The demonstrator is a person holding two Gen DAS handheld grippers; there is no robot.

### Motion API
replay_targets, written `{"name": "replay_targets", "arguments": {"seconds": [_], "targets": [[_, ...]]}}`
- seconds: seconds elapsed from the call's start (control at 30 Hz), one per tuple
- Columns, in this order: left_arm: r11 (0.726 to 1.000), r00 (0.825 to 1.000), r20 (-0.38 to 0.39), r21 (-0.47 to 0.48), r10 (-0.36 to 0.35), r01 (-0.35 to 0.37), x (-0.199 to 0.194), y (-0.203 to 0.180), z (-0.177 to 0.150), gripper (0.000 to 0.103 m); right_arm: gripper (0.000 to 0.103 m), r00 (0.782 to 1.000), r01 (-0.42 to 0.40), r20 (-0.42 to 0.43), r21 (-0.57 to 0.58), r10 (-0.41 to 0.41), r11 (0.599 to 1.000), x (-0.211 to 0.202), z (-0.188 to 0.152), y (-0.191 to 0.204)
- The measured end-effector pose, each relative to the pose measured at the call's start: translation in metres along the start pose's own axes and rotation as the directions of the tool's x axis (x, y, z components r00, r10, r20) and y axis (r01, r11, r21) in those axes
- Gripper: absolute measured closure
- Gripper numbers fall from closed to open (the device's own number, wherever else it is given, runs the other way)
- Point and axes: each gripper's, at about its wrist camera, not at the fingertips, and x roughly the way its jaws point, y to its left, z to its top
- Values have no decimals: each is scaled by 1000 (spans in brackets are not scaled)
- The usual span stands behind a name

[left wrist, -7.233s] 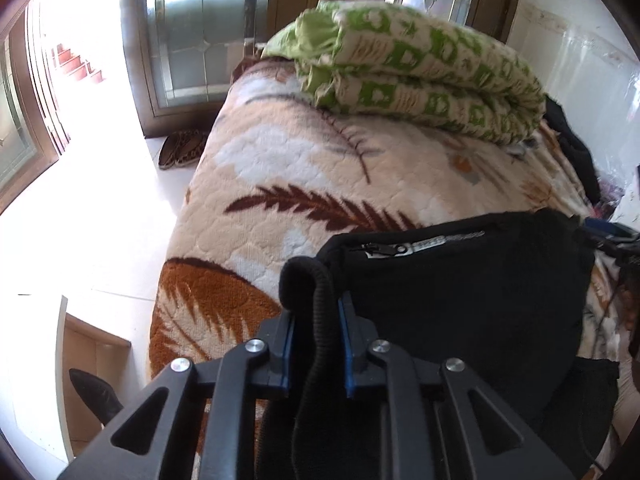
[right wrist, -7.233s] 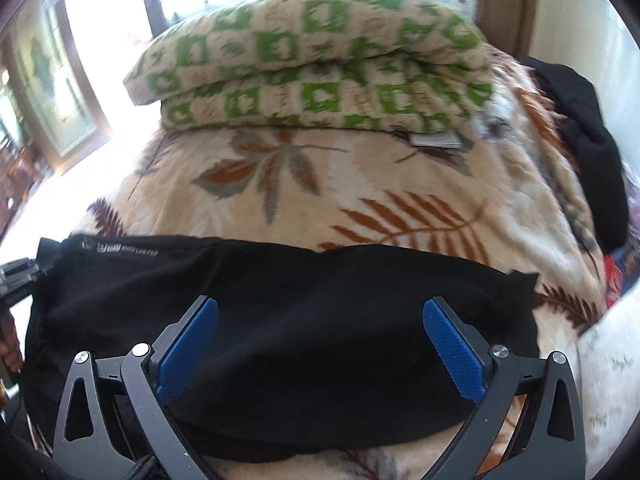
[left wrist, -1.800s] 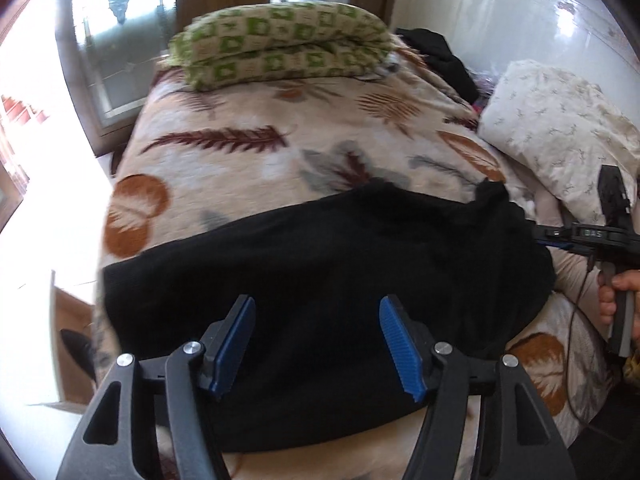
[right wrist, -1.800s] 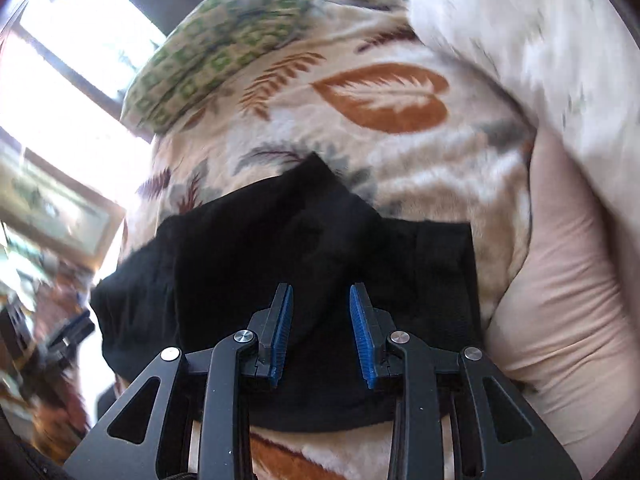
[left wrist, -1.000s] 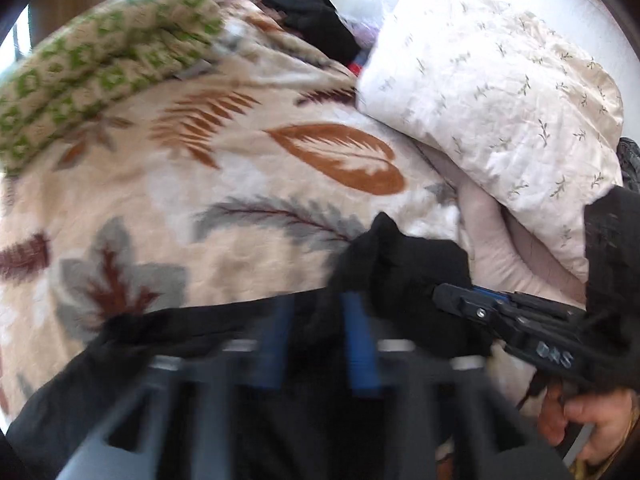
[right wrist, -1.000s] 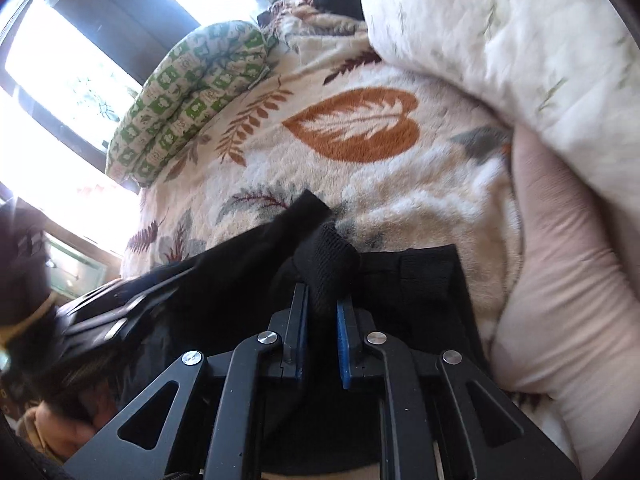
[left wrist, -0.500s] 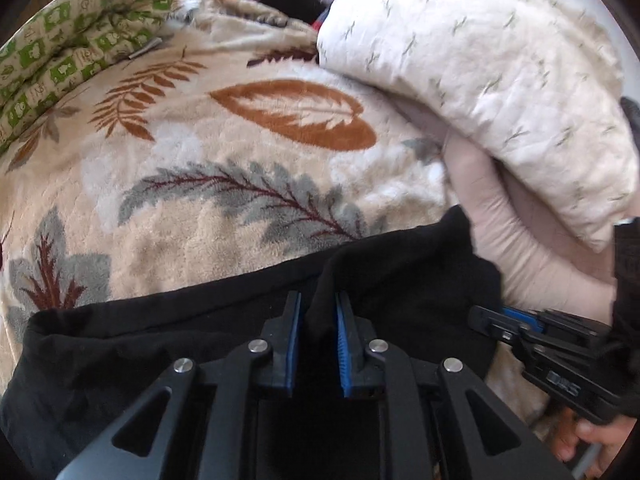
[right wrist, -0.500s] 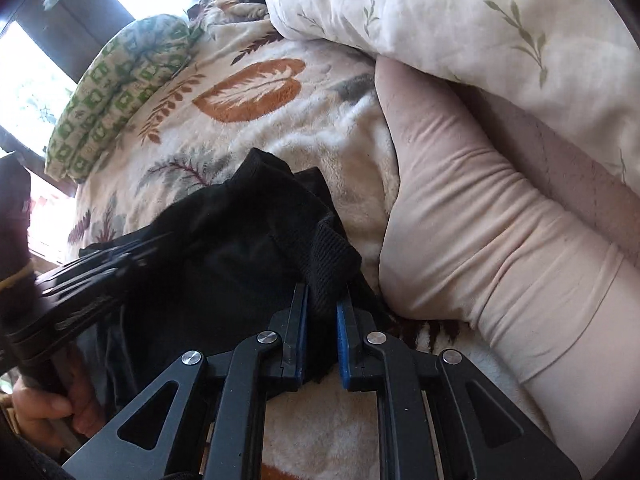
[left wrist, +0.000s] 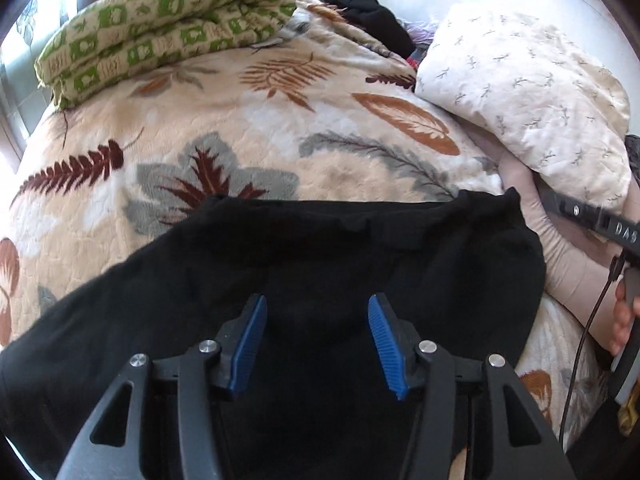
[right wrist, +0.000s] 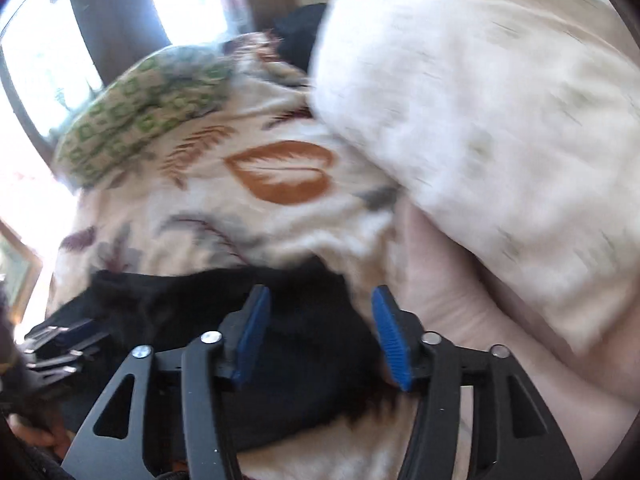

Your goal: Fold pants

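Observation:
The black pants [left wrist: 320,256] lie folded in a wide band across the leaf-patterned blanket [left wrist: 240,128]. In the left wrist view my left gripper [left wrist: 316,332] hovers over the middle of the pants. Its jaws are opening and nothing is pinched between the blue pads [left wrist: 250,344]. In the blurred right wrist view my right gripper [right wrist: 320,328] sits over the right end of the pants [right wrist: 192,304]. Its jaws are opening too, with the cloth lying loose beneath the blue pads [right wrist: 390,340]. A hand [left wrist: 620,320] holds the right tool at the picture's right edge.
A folded green checked quilt [left wrist: 160,28] lies at the far end of the bed. A white sprigged pillow [left wrist: 528,92] rests on a pink cushion [left wrist: 560,256] to the right of the pants. Dark clothes [left wrist: 368,12] are heaped at the back.
Both grippers were shut on a pinch of black cloth half a second ago. Both have let go and stand apart now. The left one has drawn back and the pants lie flat.

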Motion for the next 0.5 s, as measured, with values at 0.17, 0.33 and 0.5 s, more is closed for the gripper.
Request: {"name": "replay_targets", "arguments": {"seconds": [0.17,0.33,0.5], "targets": [[1000,1000,18,5,1,-1,-1,2,9,47,46,995,-82,-65,-2,82,997,33,27,-13],[999,999,1,-24,34,-34,14,11,29,47,56,977,-164,-138,-6,162,986,51,25,-21],[997,997,-20,-26,71,-71,30,11,40,47,91,969,-167,-202,-105,144,980,67,11,-3]]}}
